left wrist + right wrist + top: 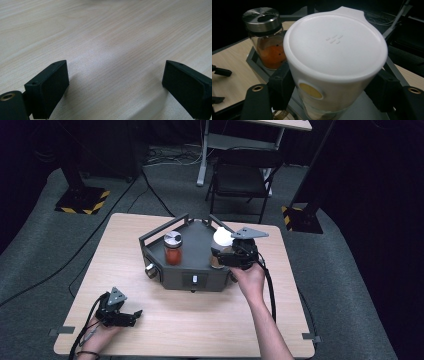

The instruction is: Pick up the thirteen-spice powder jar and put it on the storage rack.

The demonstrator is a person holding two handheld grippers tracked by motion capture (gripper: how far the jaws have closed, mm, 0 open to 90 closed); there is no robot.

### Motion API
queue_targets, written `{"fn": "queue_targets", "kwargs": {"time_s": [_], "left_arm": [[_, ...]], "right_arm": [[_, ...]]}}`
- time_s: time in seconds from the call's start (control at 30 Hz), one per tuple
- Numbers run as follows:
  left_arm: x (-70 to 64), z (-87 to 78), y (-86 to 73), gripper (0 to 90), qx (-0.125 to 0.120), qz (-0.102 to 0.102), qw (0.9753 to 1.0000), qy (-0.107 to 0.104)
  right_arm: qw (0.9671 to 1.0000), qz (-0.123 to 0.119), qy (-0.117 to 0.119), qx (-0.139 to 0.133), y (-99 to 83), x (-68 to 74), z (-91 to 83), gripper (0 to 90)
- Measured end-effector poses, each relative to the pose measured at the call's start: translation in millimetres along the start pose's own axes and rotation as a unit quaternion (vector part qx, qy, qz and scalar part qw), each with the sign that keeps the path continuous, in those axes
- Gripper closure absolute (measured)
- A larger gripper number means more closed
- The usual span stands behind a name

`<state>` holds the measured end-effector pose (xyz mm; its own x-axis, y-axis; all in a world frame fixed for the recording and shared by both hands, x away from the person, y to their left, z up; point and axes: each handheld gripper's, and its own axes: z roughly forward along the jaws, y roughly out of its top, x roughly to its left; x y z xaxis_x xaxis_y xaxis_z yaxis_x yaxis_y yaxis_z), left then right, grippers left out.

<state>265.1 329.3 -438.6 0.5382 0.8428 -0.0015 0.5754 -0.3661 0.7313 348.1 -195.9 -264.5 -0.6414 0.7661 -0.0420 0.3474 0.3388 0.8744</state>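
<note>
on the dark tray point(200, 251) the right gripper point(239, 254) pinches the white-lidded jar point(335, 62) beside the orange spice jar point(173, 248); likely mid-move, unreleased. the left gripper point(120, 316) rests spread on the table point(105, 37).

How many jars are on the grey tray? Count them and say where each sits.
2: the metal-lidded jar stands at the tray's left; the white-lidded jar stands at its right, clamped by the right gripper.
</note>
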Motion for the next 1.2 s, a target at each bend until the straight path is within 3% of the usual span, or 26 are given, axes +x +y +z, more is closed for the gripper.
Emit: {"fn": "queue_targets", "kwargs": {"time_s": [0.37,0.9,1.2], "left_arm": [[0.1,0.0,0.0,6.5,0.0,0.0,1.0,0.0],[0.0,0.0,0.0,6.5,0.0,0.0,1.0,0.0],[-0.2,0.1,-0.3,6.5,-0.001,-0.001,1.0,0.0]], "right_arm": [[0.9997,0.011,-0.009,0.019,-1.3,-5.7,12.3,29.7],[0.9998,0.017,0.0,0.013,-6.1,-14.0,13.7,28.9],[0.9995,0.03,-0.008,0.0,-17.8,-16.8,2.7,13.4]]}}
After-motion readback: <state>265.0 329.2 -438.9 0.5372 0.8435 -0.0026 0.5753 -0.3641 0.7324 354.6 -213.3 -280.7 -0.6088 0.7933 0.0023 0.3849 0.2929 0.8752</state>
